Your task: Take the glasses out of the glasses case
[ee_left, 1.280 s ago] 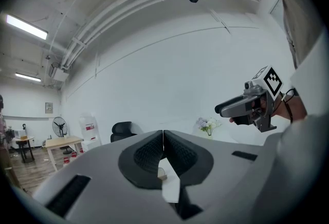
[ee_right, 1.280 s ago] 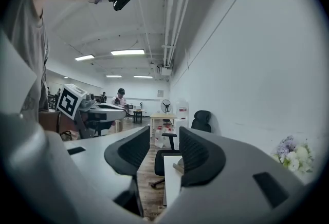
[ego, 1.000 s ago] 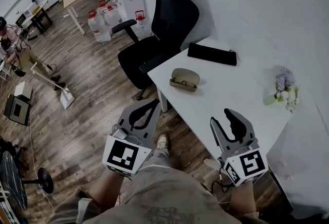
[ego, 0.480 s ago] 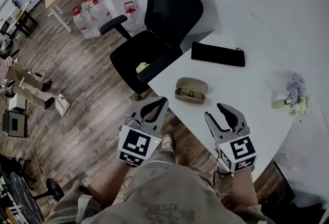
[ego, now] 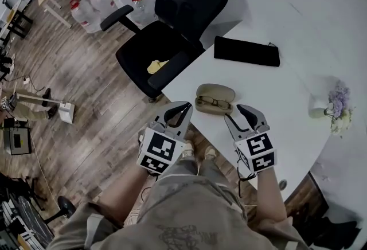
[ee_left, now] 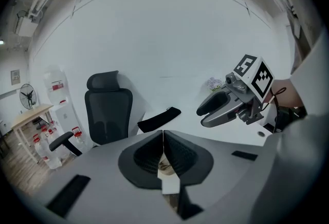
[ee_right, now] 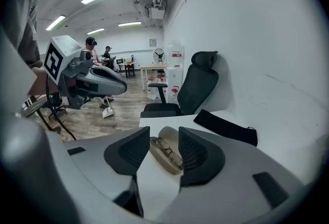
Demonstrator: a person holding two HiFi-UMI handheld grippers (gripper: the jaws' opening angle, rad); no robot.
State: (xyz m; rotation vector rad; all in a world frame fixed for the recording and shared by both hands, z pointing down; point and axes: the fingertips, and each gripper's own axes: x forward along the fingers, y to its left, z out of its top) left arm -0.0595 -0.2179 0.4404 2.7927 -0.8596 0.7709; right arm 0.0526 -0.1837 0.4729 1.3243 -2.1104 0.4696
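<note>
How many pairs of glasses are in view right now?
1. The glasses lie in the open glasses case, near the front edge of the white table. The black pouch farther back could hide another pair; the pictures cannot show that.

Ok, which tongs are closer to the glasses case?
Right, narrowly. The right tongs, open, sit just off the right end of the glasses case; the left tongs, shut, hang slightly farther off its left end.
</note>
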